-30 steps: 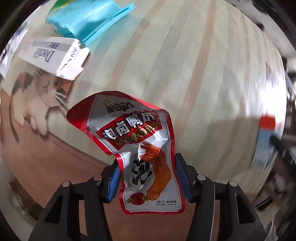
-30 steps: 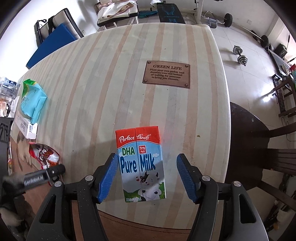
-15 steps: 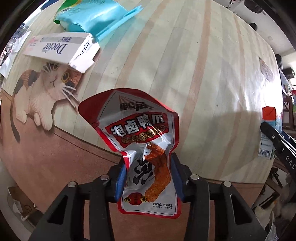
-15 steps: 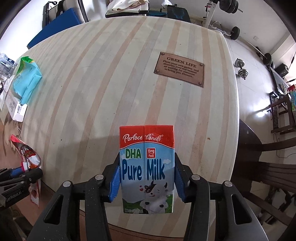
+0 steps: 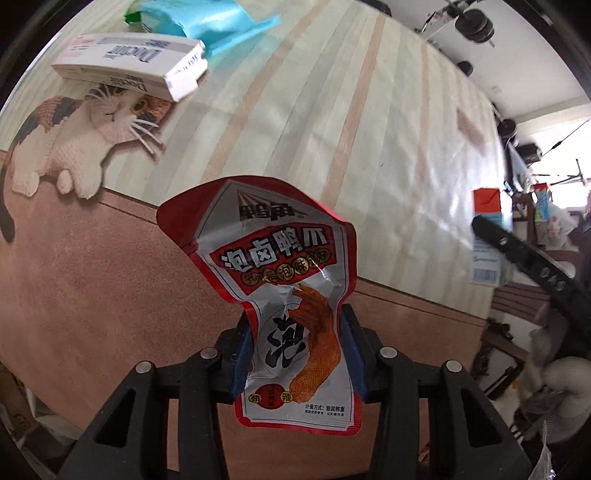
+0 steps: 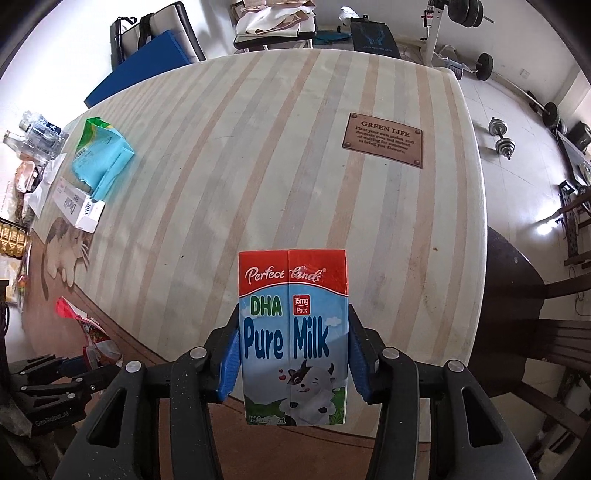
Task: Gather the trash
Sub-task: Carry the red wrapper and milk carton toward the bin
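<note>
Red and silver foil catches the light in the left wrist view, where the left gripper (image 5: 297,354) is pinched tight on the lower half of a crumpled snack wrapper (image 5: 280,280), holding it clear above the brown border of the bench (image 5: 369,122). Farther off on the striped cloth lie a white carton box (image 5: 129,68) and a torn blue packet (image 5: 210,22), beside a printed cat (image 5: 74,133). In the right wrist view the right gripper (image 6: 293,354) clamps a milk carton (image 6: 293,332) upright by its two sides, near the bench's front edge (image 6: 458,295); whether its base touches the cloth I cannot tell. The left gripper shows low at the left there with its wrapper. Both pickups look done, so the step in hand seems to be carrying these two pieces away; no bin shows in either view, so the next move calls for finding one. Beyond the bench stand a brown plaque (image 6: 382,140), a blue mat (image 6: 147,62), dumbbells (image 6: 500,136) on a pale tiled floor and dark chairs (image 6: 546,314).
</note>
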